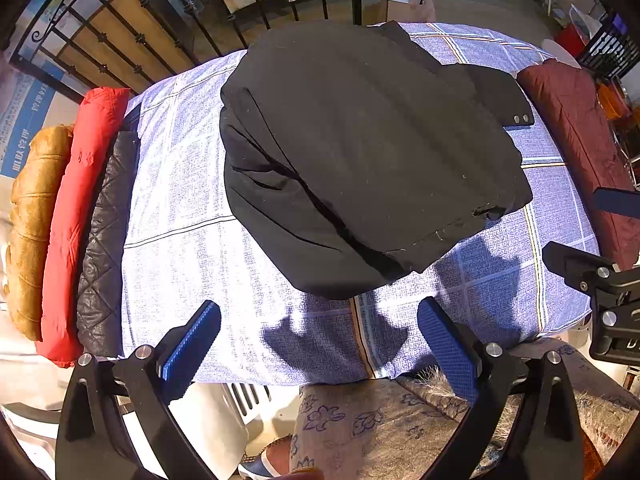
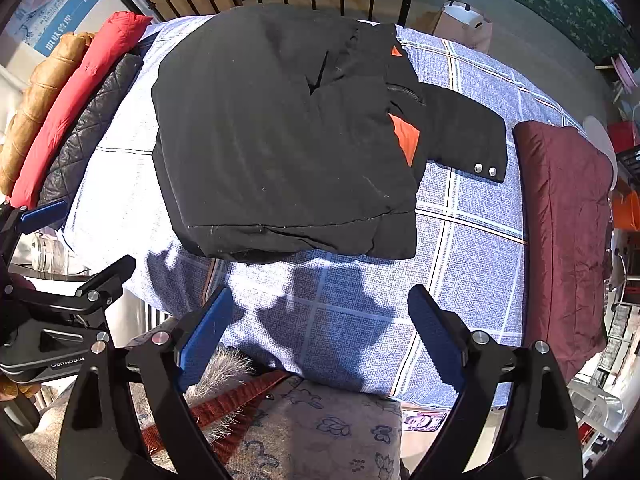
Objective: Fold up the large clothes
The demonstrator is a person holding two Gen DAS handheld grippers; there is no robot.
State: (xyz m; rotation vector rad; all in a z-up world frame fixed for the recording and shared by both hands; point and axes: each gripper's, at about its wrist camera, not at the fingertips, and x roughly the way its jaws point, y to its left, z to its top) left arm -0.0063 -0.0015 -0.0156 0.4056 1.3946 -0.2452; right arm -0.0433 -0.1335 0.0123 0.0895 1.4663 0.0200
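Black jacket (image 1: pixel 360 152) lay partly folded in the middle of the blue checked cloth (image 1: pixel 192 272), one cuffed sleeve (image 2: pixel 464 136) sticking out beside the maroon garment (image 2: pixel 568 220). Left gripper (image 1: pixel 320 344) and right gripper (image 2: pixel 320 332) hung near the cloth's front edge, fingers spread wide, gripping nothing.

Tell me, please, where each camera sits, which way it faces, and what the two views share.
Left wrist: on the left gripper, near the table edge, facing the black jacket; open jaws at the bottom, the right gripper at the right edge.
Right wrist: on the right gripper, facing the same jacket; open jaws, the left gripper at the left.
Shared: jacket, blue checked cloth, red coat, maroon garment.
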